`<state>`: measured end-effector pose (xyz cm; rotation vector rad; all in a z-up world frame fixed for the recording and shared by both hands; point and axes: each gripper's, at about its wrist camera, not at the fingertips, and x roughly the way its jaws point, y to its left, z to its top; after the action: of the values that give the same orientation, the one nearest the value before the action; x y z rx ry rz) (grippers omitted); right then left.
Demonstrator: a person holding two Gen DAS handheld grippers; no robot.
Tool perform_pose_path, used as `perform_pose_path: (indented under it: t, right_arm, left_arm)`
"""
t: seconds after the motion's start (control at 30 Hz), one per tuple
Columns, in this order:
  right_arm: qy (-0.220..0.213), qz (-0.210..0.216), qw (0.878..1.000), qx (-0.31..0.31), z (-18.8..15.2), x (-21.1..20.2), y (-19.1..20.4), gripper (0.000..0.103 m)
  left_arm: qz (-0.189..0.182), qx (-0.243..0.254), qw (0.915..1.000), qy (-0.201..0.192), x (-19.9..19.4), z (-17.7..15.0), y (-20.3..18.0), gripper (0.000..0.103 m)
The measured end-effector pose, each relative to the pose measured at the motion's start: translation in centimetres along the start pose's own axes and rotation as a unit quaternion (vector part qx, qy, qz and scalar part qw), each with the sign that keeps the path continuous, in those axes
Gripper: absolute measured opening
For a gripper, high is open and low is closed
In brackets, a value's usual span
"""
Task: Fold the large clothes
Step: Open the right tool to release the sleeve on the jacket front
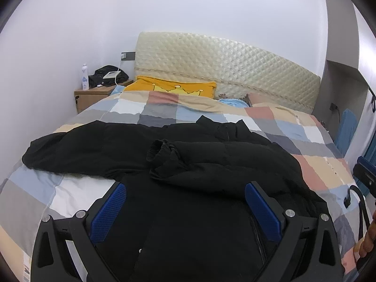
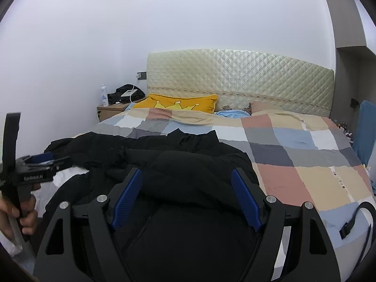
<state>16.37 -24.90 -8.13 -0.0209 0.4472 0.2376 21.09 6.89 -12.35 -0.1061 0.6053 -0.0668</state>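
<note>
Left wrist view: left gripper, jaws spread wide, blue pads bare, nothing between them but the jacket lying below. Jacket: black, large, spread across the near half of the bed; one sleeve stretched out to the left, the other sleeve folded over the body, cuff up; collar toward the headboard.

Quilt: checked (grey, blue, peach, white), under the jacket. Pillow: yellow, crown print, against the quilted cream headboard. Nightstand: wood, left of the bed, carrying a white bottle and a dark bundle.

Right wrist view: right gripper, jaws likewise spread, pads clear of cloth, above the jacket's folded sleeve. Left gripper seen again at the left edge, held by a hand. Black strap: on the quilt's near right corner.
</note>
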Motion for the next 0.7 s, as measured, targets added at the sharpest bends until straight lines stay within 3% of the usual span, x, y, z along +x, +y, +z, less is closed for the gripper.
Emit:
perform_pose_path:
  t: [0.43,0.7]
  right_arm:
    - [0.006,0.012,1.000,0.027,-2.9,-1.8,-1.4,0.079]
    - [0.018,0.019,0.997,0.070,-5.0,-4.0,-2.8,0.079]
  left_arm:
    - [-0.011,-0.008,0.9999,0.010,-1.1,-1.6,-0.3,0.102]
    - [0.003,-0.011,0.9999,0.006,-2.5,-2.9,0.2,0.102]
